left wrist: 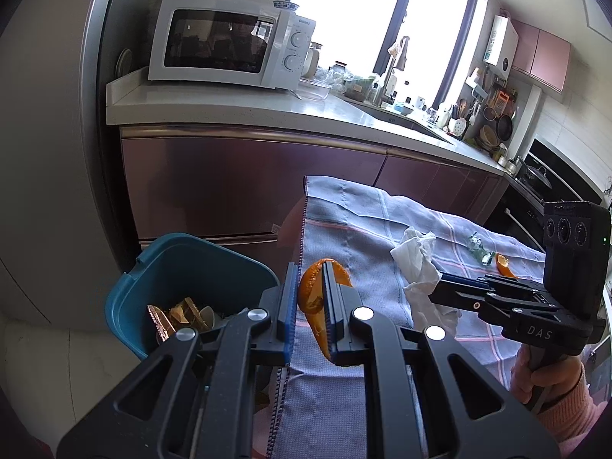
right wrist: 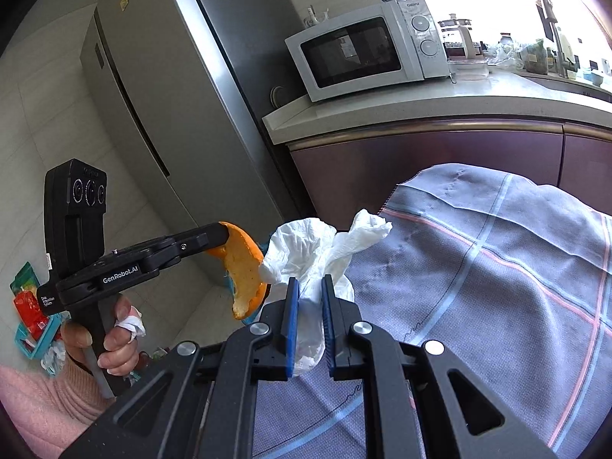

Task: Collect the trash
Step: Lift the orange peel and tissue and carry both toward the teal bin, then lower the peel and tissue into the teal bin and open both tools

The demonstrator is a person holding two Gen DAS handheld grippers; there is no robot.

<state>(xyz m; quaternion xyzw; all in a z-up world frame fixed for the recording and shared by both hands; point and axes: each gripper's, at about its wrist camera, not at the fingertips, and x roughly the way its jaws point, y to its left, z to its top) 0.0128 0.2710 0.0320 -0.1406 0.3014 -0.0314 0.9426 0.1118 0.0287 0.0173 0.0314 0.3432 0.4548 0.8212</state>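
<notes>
My left gripper [left wrist: 310,279] is shut on a curved piece of orange peel [left wrist: 311,293] and holds it at the left edge of the checked cloth [left wrist: 355,229], beside the blue trash bin [left wrist: 183,264]. From the right wrist view the peel [right wrist: 244,267] hangs from the left gripper's tip. My right gripper [right wrist: 308,287] is shut on a crumpled white tissue [right wrist: 306,252], lifted over the cloth [right wrist: 478,287]. The same tissue [left wrist: 417,260] shows in the left wrist view. A green wrapper [left wrist: 476,248] and a second orange peel piece [left wrist: 504,264] lie on the cloth farther right.
The bin holds brown wrappers and scraps [left wrist: 179,317]. A counter with a white microwave [left wrist: 229,49] stands behind, purple cabinets [left wrist: 248,187] below it. A grey fridge [right wrist: 153,95] is to the left. Coloured packages [right wrist: 30,306] lie on the floor.
</notes>
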